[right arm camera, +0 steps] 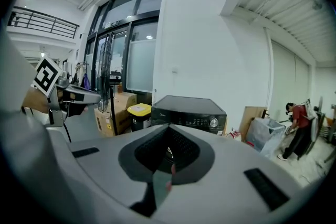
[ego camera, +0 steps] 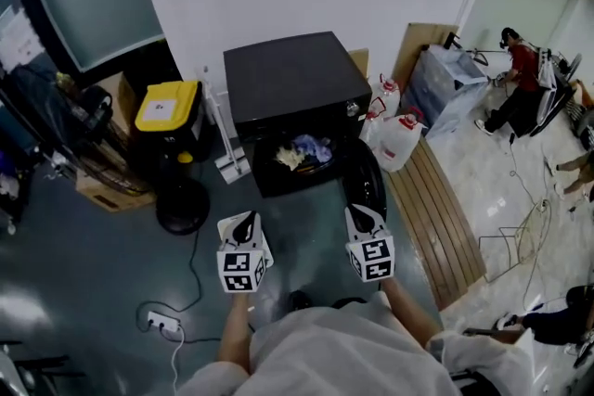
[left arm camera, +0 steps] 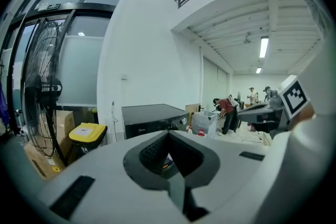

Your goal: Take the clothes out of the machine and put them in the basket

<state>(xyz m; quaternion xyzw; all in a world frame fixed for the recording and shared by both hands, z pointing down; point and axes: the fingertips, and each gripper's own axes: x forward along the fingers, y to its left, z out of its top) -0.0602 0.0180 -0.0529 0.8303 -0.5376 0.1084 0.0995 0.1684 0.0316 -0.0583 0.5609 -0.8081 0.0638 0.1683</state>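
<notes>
- While I am looking down through the head view, the black washing machine (ego camera: 292, 83) is standing against the white wall, and its round door (ego camera: 365, 181) is hanging open on the right side of the drum opening.
- To the right of the machine, a slatted wooden board (ego camera: 436, 218) is lying on the floor, with white jugs (ego camera: 394, 136) sitting between it and the machine.
- On the left, a bin with a yellow lid (ego camera: 169, 105) is sitting beside the machine, and a standing fan (ego camera: 181, 202) is resting its dark round base just in front of the bin.
- I am holding the left claw (ego camera: 245, 220) in front of the machine and well apart from it; its jaws are sitting together with nothing between them.
- I am holding the right claw (ego camera: 364, 216) level with it, near the open door; its jaws are fully closed and gripping nothing.
- Both claws are pointing toward the machine.
- Inside the drum, the clothes (ego camera: 304, 151) are lying in a pale and bluish heap, untouched by either claw.
</notes>
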